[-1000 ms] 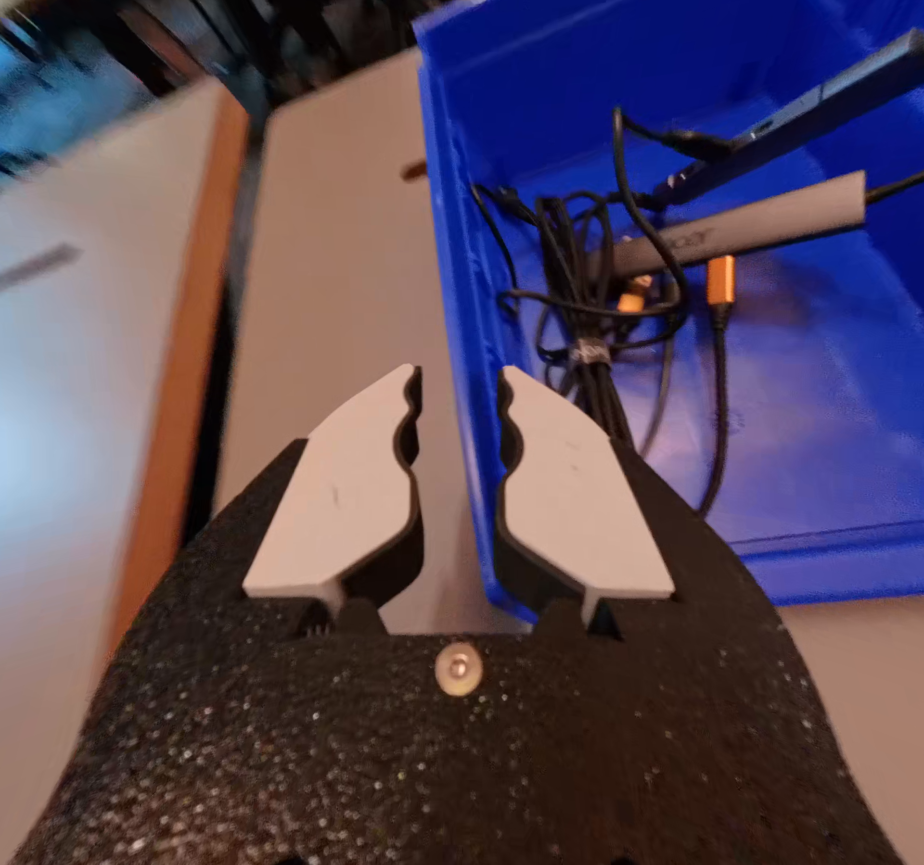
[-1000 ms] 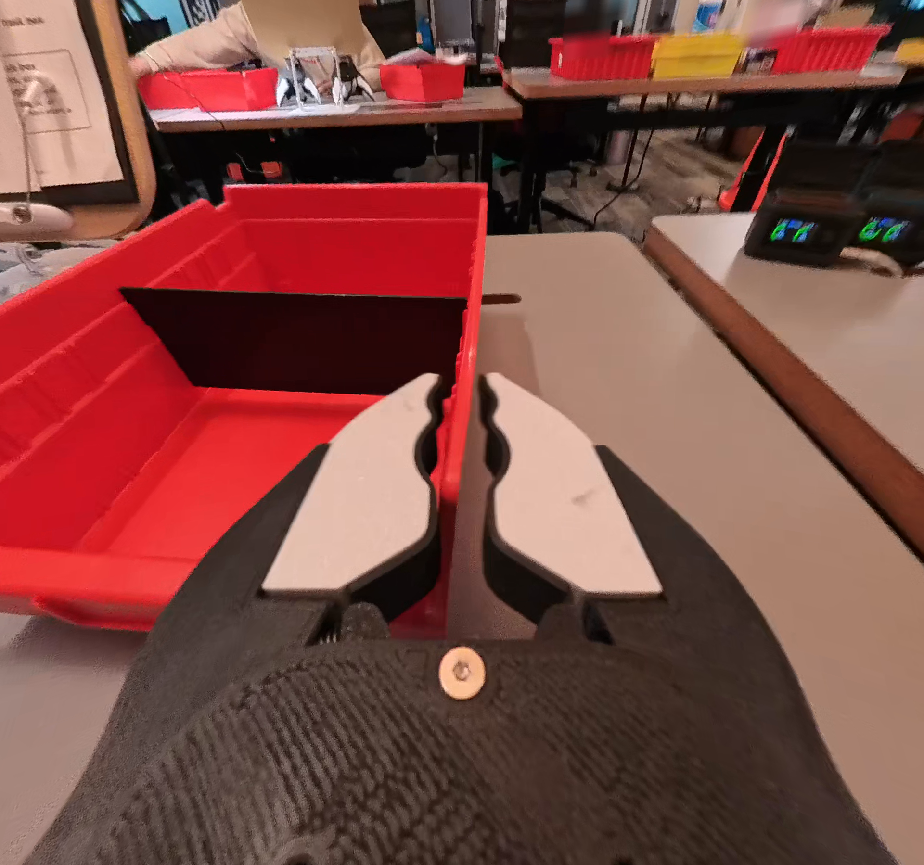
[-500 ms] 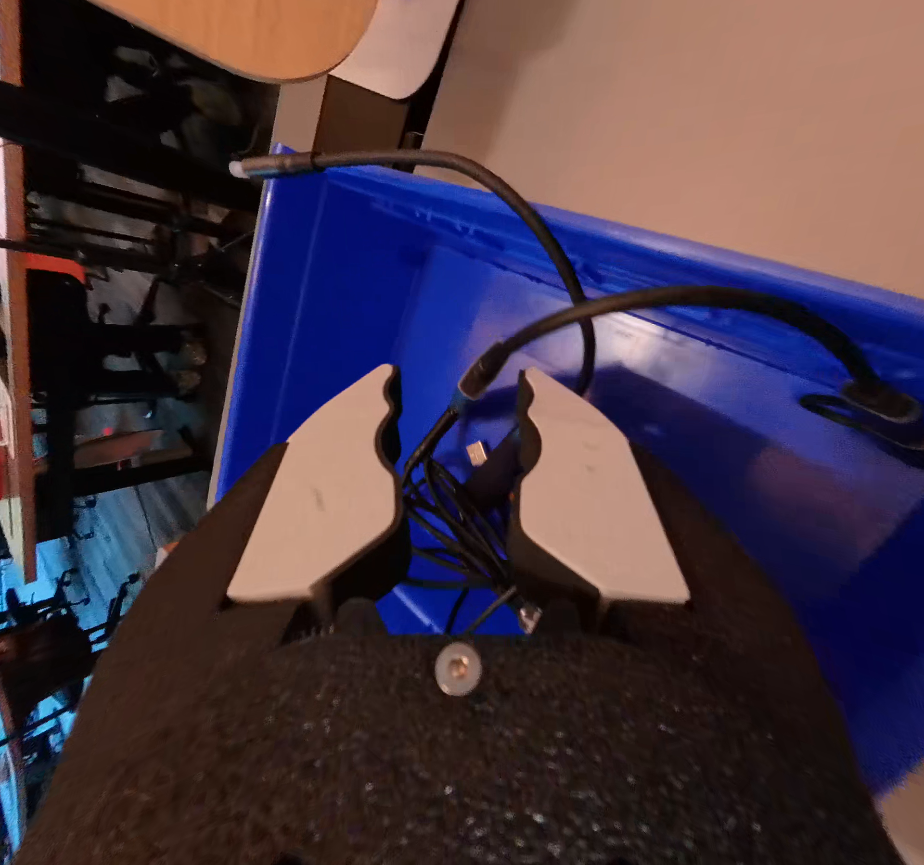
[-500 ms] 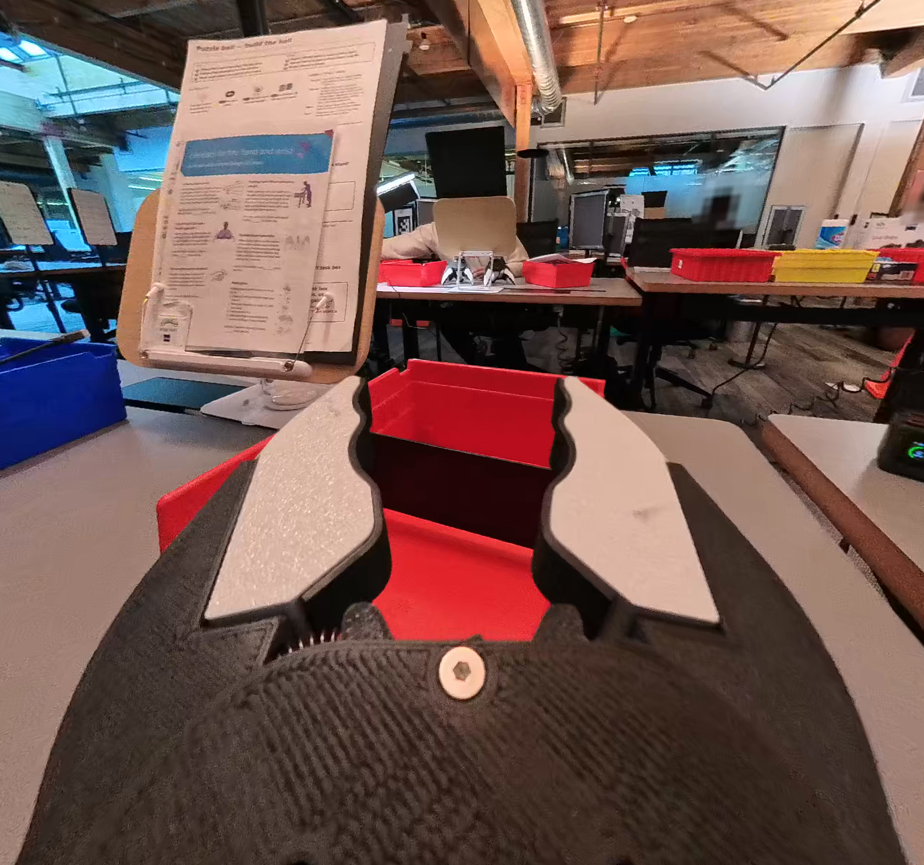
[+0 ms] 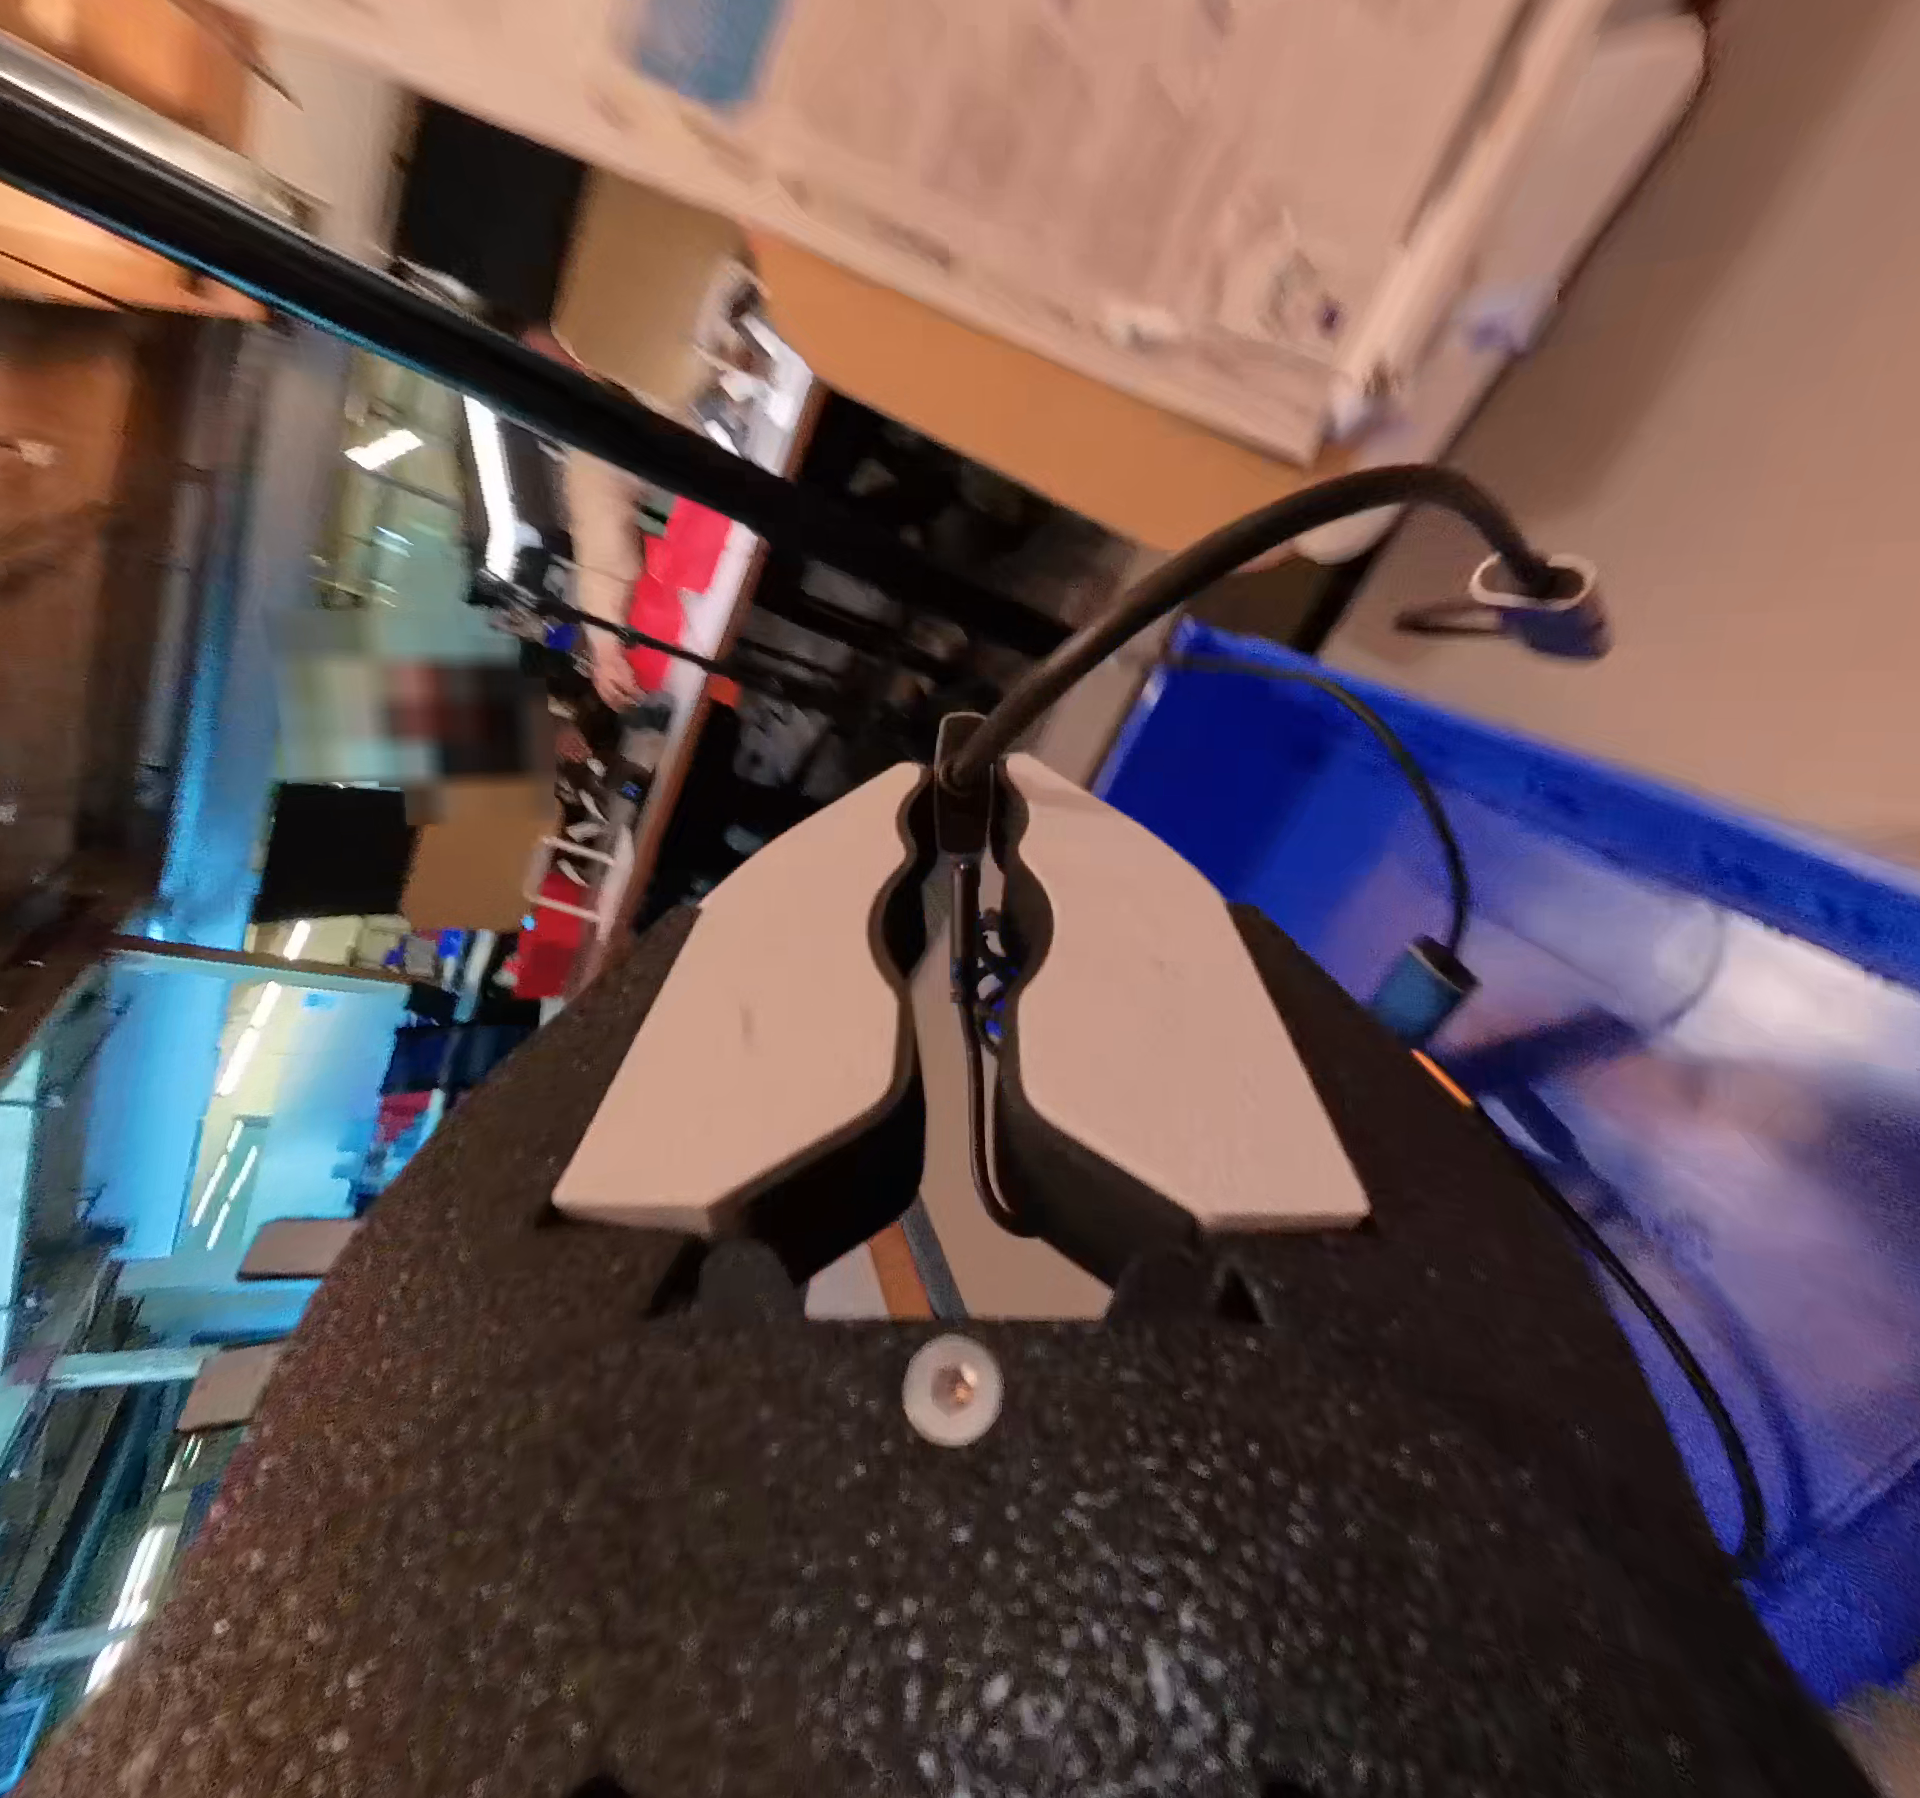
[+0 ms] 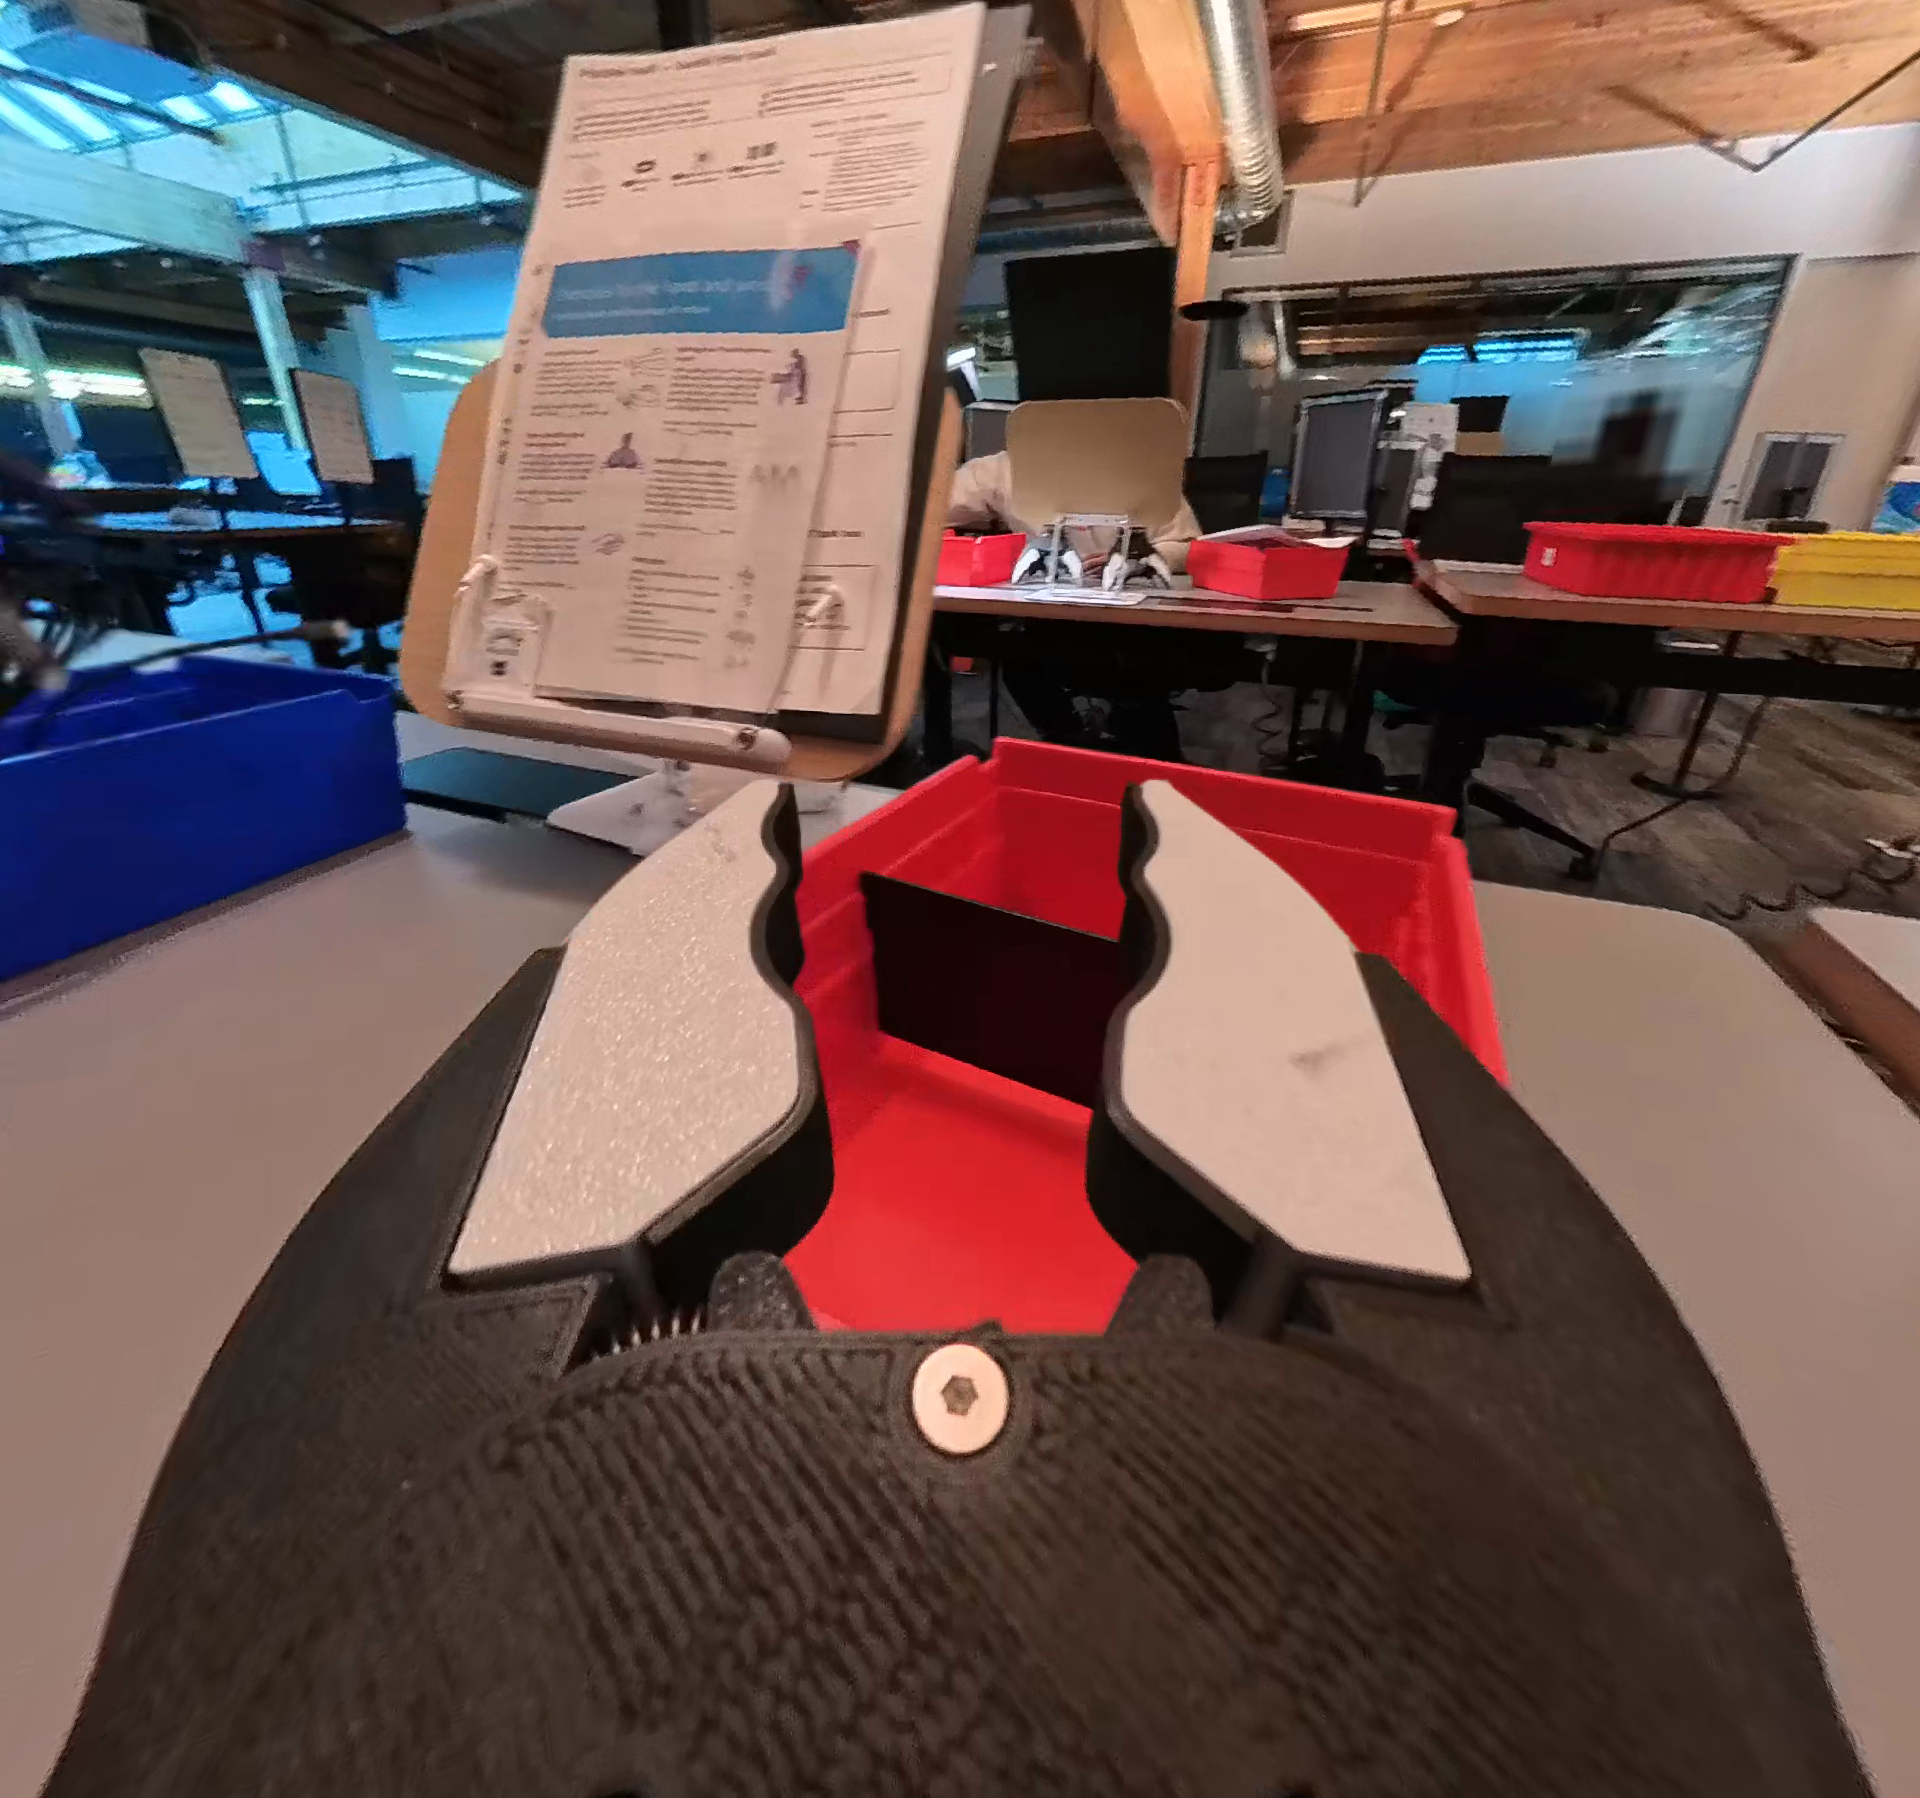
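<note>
My left gripper point(image 5: 961, 792) is shut on a black cable point(image 5: 1174, 574) and holds it lifted above the blue bin point(image 5: 1558, 813). The cable arcs up and right from the fingertips to a plug end point(image 5: 1538, 595). A thinner black cable point(image 5: 1444, 844) with a blue connector point(image 5: 1423, 985) hangs at the bin. My right gripper point(image 6: 956, 813) is open and empty, held just above the near end of a red bin point(image 6: 1444, 927). A black divider point(image 6: 987, 979) stands across the red bin, whose floor is bare. The blue bin also shows at the left of the right wrist view point(image 6: 187, 792).
A document stand with printed sheets point(image 6: 707, 439) stands on the grey table point(image 6: 208, 1052) behind the two bins. A second table edge point(image 6: 1860, 959) lies to the right. Farther back, a person sits at a desk point(image 6: 1195, 605) with red and yellow bins.
My left gripper closed on the black cable inside the blue bin and lifted it, tilting upward. My right gripper stays open over the red bin and shifted slightly.
</note>
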Demonstrator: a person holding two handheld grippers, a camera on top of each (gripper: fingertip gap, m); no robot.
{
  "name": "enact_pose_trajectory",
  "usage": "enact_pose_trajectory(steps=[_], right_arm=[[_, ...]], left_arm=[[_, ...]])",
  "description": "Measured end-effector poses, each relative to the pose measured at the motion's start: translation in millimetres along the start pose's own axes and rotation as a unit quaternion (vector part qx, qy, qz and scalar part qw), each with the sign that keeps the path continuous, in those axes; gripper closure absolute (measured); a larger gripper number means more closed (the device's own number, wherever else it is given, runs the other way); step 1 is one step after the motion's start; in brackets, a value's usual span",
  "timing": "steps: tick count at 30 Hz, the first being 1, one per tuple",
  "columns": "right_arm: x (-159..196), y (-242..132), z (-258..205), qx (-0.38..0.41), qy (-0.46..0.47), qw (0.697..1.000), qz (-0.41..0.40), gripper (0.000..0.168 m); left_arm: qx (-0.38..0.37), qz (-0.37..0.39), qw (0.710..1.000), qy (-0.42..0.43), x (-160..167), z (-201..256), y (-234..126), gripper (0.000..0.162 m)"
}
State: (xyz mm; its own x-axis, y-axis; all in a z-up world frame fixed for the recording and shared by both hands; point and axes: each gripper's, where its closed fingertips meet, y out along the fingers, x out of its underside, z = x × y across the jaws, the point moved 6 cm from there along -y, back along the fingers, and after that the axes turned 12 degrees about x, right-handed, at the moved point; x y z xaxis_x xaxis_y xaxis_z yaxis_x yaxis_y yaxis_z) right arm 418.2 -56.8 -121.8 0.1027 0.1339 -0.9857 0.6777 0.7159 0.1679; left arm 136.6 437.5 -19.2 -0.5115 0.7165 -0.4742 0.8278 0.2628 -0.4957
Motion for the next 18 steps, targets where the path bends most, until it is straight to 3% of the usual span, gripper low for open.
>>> enact_pose_trajectory(steps=[1,6,10,14,18], right_arm=[[-2,1,-9,-0.009,-0.005,1.0,-0.003,0.109],[-9,1,-63,-0.071,-0.02,0.997,-0.011,0.111],[-19,-7,-110,-0.136,-0.021,0.99,-0.017,0.112],[-43,-31,-161,-0.219,-0.035,0.975,0.017,0.107],[-58,-65,-213,-0.3,-0.083,0.946,0.09,0.104]], left_arm=[[-0.022,0.027,0.999,0.0,-14,-8,-19,0.152],[-0.092,0.193,0.977,0.013,-96,-30,-116,0.153],[-0.003,0.334,0.942,0.033,-153,1,-164,0.153],[0.16,0.427,0.89,0.031,-177,70,-159,0.153],[0.285,0.474,0.833,0.01,-189,142,-126,0.153]])
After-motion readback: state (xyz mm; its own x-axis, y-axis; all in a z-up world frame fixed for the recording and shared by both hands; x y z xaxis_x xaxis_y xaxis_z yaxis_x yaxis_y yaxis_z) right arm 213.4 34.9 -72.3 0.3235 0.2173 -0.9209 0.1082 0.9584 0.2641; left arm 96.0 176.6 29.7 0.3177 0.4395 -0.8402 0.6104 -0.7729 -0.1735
